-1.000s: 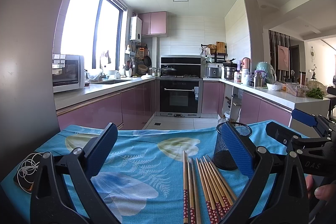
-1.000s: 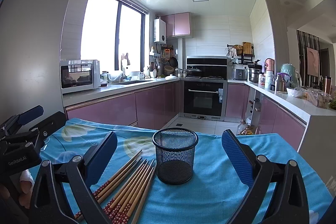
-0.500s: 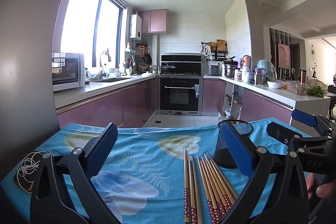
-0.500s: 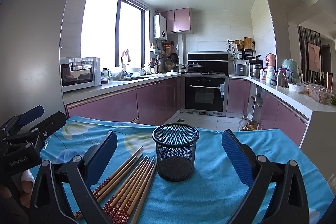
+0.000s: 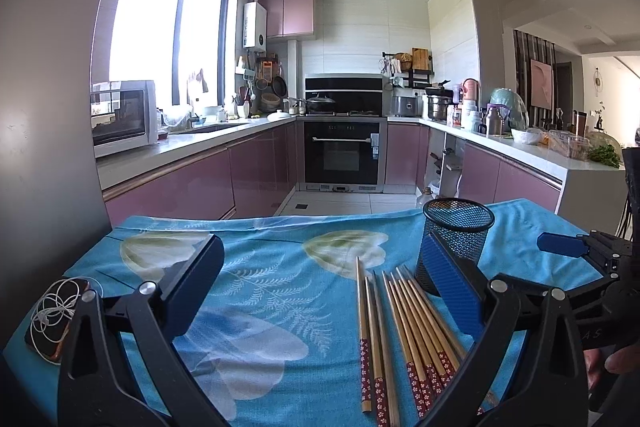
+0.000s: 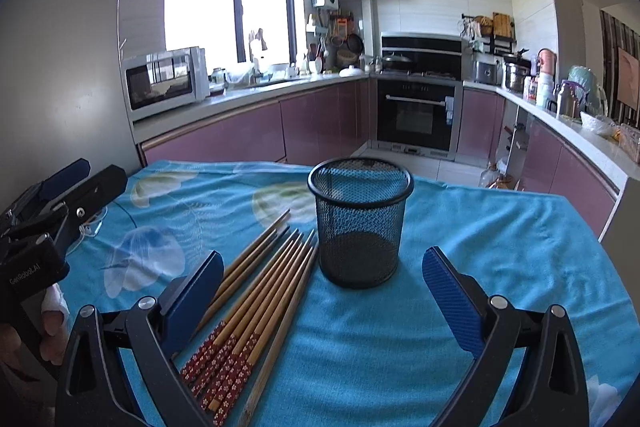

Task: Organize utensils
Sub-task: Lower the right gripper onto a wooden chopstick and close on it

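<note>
On the blue flowered cloth that covers the tabletop [image 6: 500, 227], a black mesh cup [image 6: 360, 223] stands upright, and I use it as my landmark. It is empty as far as I can see through the mesh, so I judge that no part of the sorting is done yet.

Just beside the cup, on its window side, lie the chopsticks [image 6: 256, 291]. They are flat on the cloth, nearly parallel, with the thin tips pointing toward the cup and the red patterned ends toward me. The nearest one almost touches the foot of the cup; I cannot tell if it really touches. I think this placing is useful: a stick taken near its red end needs only a short lift and a turn to go tip-down into the cup.

My right gripper [image 6: 320, 299] hovers in front of the cup with its fingers wide apart and nothing between them. Its left pad hangs above the red ends, so it is ready to come down on the sticks.

My left gripper [image 5: 320, 287] also has its fingers spread and holds nothing. From its camera the chopsticks [image 5: 404, 339] are on the near side of the cup [image 5: 456, 239], partly behind the right pad.

Far from the cup, at the wall-side edge of the cloth, a phone with a white earphone cable [image 5: 54, 315] rests. It is well apart from the work and, in my judgement, does not disturb it.
</note>
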Demonstrator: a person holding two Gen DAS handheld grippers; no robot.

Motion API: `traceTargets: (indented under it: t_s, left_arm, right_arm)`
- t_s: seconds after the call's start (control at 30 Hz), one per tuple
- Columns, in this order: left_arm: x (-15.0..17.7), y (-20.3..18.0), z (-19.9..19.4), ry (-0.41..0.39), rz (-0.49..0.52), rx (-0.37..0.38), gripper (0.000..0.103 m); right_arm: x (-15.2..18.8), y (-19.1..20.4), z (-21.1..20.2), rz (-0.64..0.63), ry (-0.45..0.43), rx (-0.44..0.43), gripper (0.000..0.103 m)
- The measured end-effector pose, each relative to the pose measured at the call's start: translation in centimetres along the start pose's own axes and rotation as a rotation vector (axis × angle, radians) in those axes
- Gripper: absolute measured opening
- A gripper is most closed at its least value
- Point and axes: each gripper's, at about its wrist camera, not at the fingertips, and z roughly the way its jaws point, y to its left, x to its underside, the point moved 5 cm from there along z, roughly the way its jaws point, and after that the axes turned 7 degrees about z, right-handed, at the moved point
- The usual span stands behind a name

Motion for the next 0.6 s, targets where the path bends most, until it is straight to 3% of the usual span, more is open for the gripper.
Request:
traceTargets:
  t_s: [0.07,0.17,0.37,0.53,0.6]
  left_arm:
    - [0.4,-0.1,0.8,0.03,0.009,0.009,0.097]
    - [1.0,-0.2,1.6,0.08,0.026,0.013,0.097]
    - [3.3,-0.4,5.2,0.247,0.074,0.072,0.096]
    - [5.9,-1.7,7.9,0.379,0.12,0.167,0.082]
    - [6.7,-2.3,8.7,0.42,0.136,0.189,0.073]
  right_arm:
    - [0.7,-0.1,1.1,0.009,0.059,-0.004,0.096]
    - [1.6,-0.2,2.4,0.024,0.134,-0.016,0.086]
    - [2.3,0.0,4.2,0.006,0.22,-0.015,0.07]
    - [2.6,-0.1,5.2,0.027,0.289,-0.039,0.057]
    - [2.8,0.1,5.7,0.025,0.311,-0.04,0.046]
